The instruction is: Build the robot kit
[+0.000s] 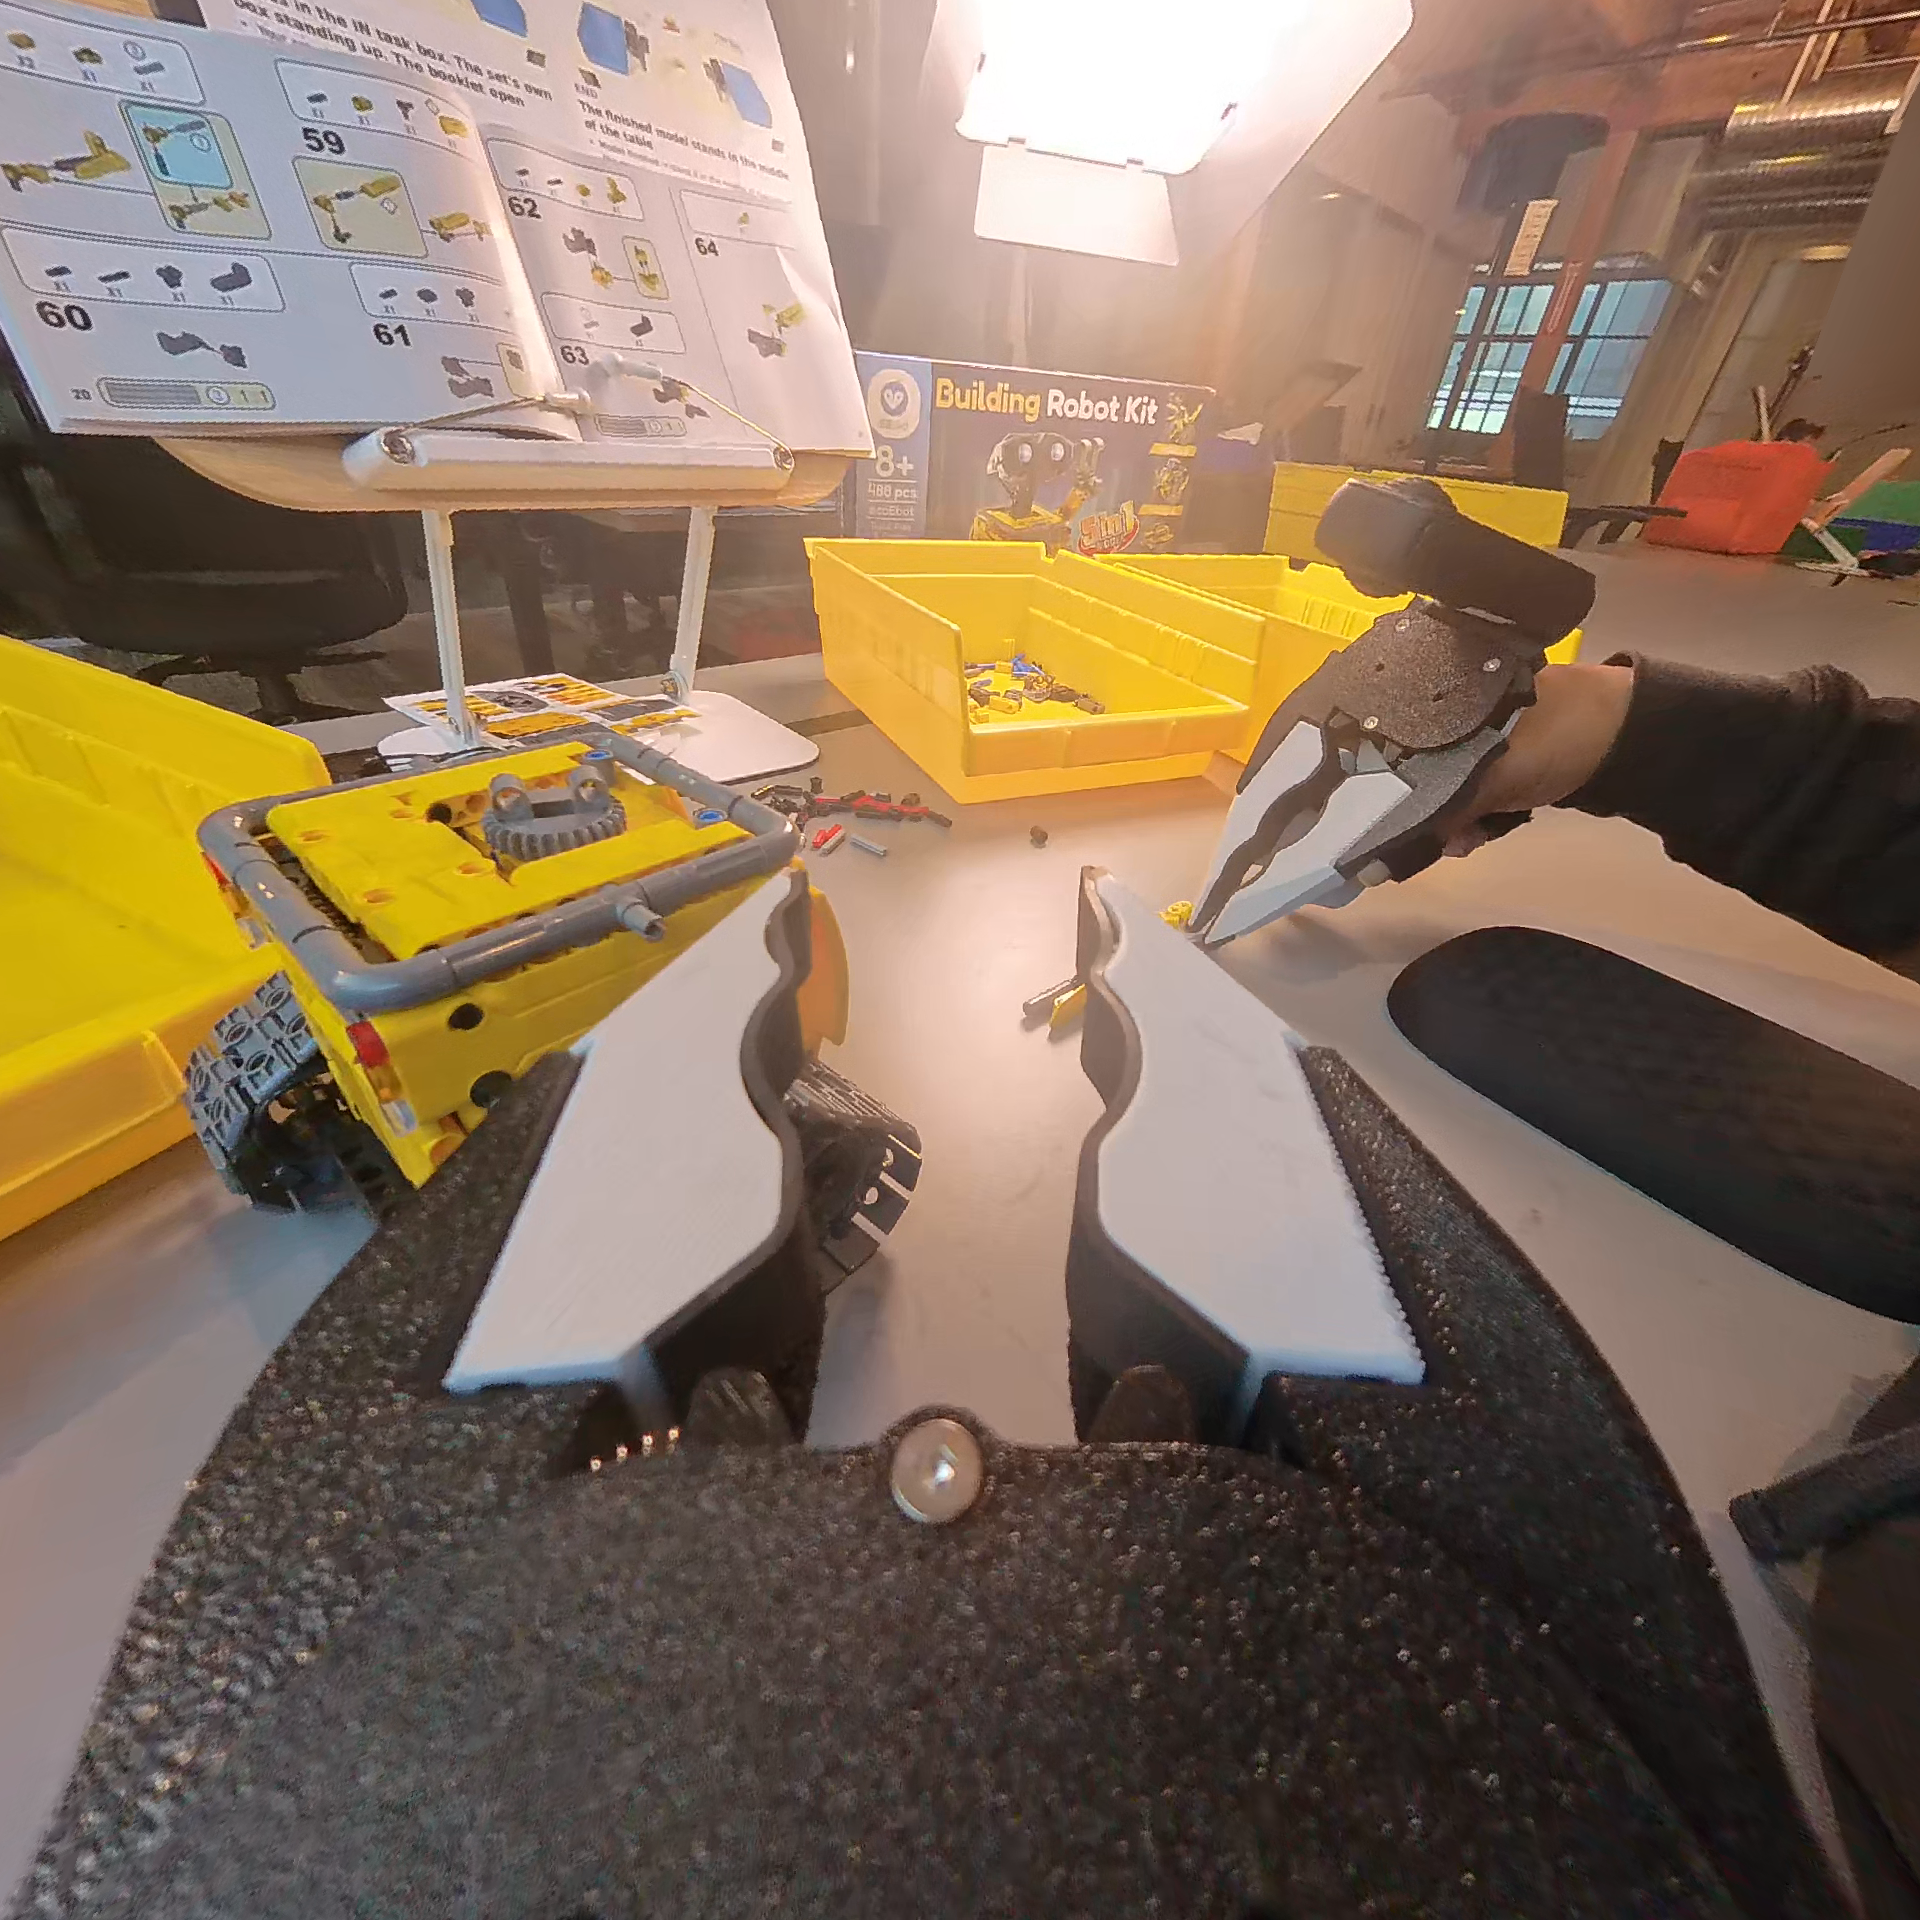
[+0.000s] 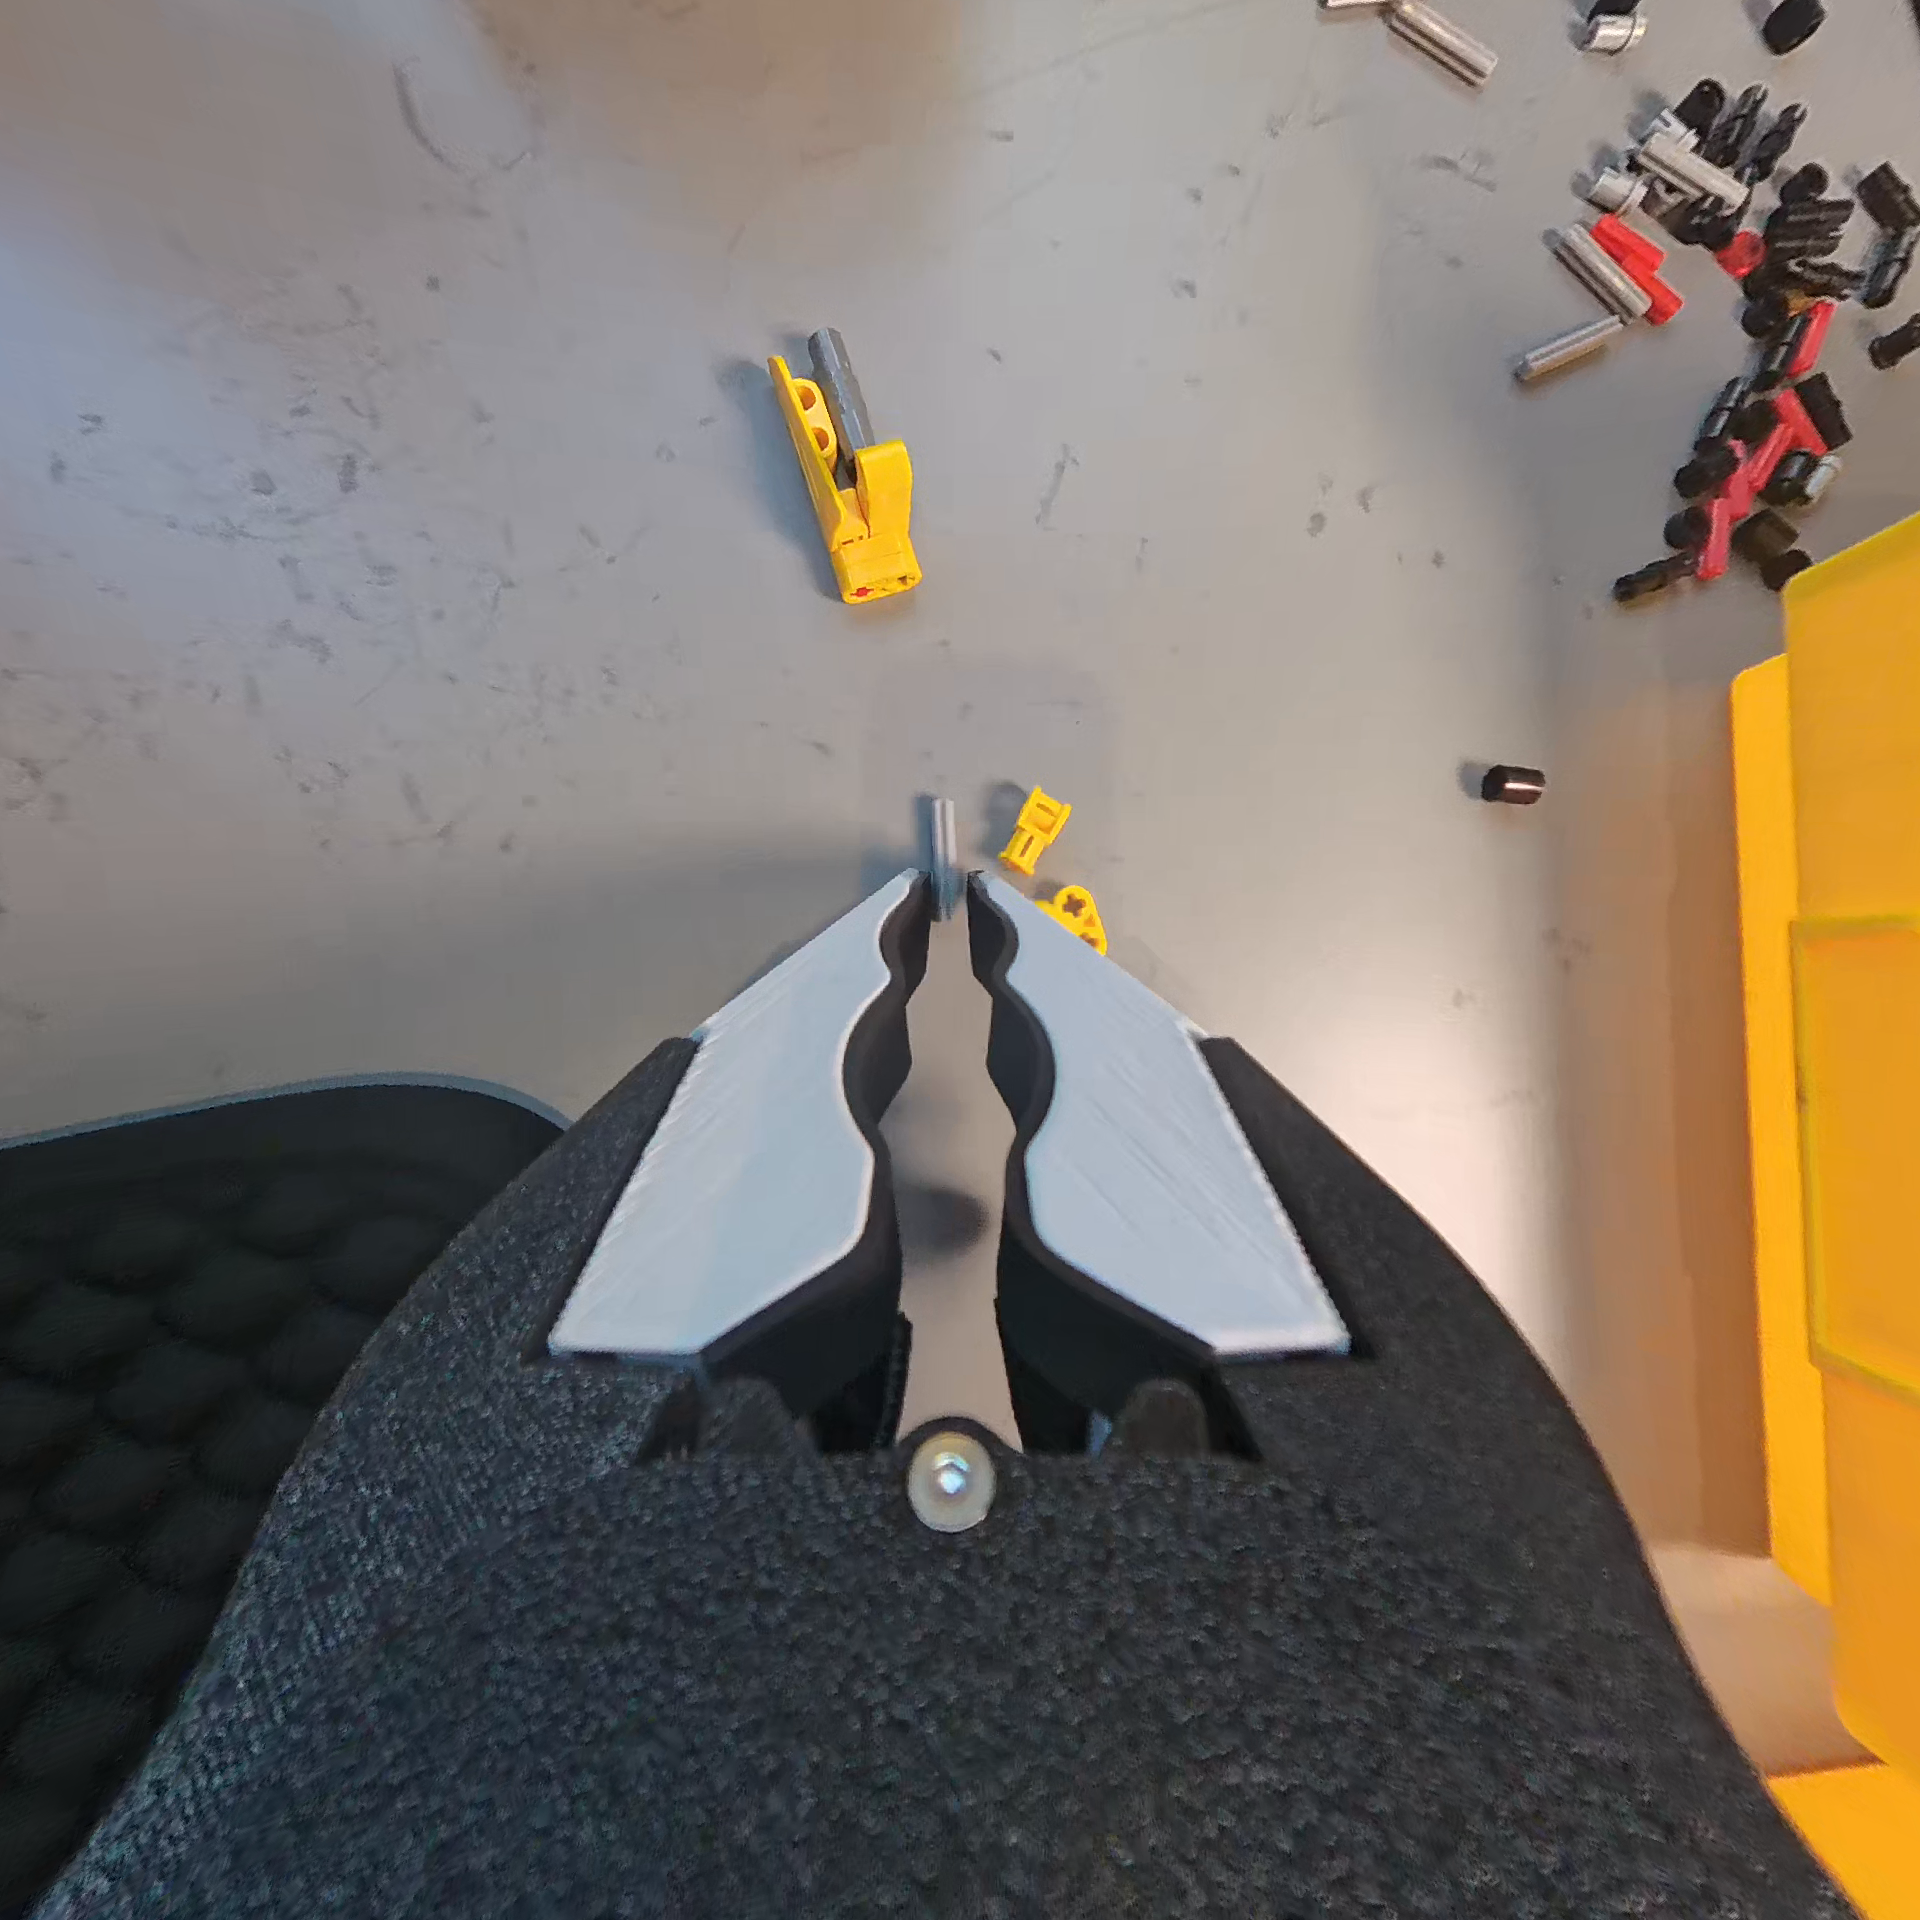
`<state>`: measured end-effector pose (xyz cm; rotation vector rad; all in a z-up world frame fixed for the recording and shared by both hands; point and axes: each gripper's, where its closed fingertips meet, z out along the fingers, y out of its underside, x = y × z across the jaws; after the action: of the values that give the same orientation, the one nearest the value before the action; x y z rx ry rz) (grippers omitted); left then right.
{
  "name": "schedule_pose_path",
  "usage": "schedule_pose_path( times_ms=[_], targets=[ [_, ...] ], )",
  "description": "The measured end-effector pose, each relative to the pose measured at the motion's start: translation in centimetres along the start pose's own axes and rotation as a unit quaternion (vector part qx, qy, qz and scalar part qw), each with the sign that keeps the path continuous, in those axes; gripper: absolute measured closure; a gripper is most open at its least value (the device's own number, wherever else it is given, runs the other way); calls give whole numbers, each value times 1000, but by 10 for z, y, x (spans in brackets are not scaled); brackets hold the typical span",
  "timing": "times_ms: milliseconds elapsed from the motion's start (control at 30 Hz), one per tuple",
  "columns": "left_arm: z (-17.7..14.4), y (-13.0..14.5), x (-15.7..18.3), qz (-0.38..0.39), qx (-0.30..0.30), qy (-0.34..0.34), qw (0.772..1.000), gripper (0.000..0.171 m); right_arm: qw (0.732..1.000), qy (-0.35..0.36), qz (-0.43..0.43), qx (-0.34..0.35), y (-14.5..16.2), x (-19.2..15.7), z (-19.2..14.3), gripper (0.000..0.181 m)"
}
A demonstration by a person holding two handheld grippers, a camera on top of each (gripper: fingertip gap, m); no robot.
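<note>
My left gripper (image 1: 943, 902) is open and holds nothing. Its left finger lies against the side of a yellow tracked model (image 1: 488, 935) with a grey frame and a gear on top. My right gripper (image 2: 945, 883) points down at the grey table, and it also shows in the left wrist view (image 1: 1210, 935), held by a hand. Its tips are closed on a small grey pin (image 2: 943, 847) that sticks out past them. Two small yellow connectors (image 2: 1036, 828) (image 2: 1083, 914) lie just right of its tips. A yellow sub-assembly with a grey axle (image 2: 847, 478) lies farther ahead.
Loose black, red and grey pieces (image 2: 1756, 301) and a lone black pin (image 2: 1512, 782) lie at the right, beside a yellow bin (image 2: 1849, 1039). More yellow bins (image 1: 894, 665) (image 1: 83, 935), a kit box (image 1: 1039, 457), a booklet on a stand (image 1: 416, 208) and a black mat (image 1: 1662, 1091) surround the space. The grippers' ends are close to 25 cm from one another.
</note>
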<state>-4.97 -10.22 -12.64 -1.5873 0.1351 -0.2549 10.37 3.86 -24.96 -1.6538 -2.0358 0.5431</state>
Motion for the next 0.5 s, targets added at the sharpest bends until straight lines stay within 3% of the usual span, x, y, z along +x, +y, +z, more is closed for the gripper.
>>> schedule_pose_path(
  times_ms=[233,500],
  targets=[
    [0,0,0,1,-1,-1,1000,121,999,0,16,47,-13,4,-14,172],
    [1,2,0,2,-5,-2,1000,121,973,66,67,213,-51,40,-60,164]
  ],
)
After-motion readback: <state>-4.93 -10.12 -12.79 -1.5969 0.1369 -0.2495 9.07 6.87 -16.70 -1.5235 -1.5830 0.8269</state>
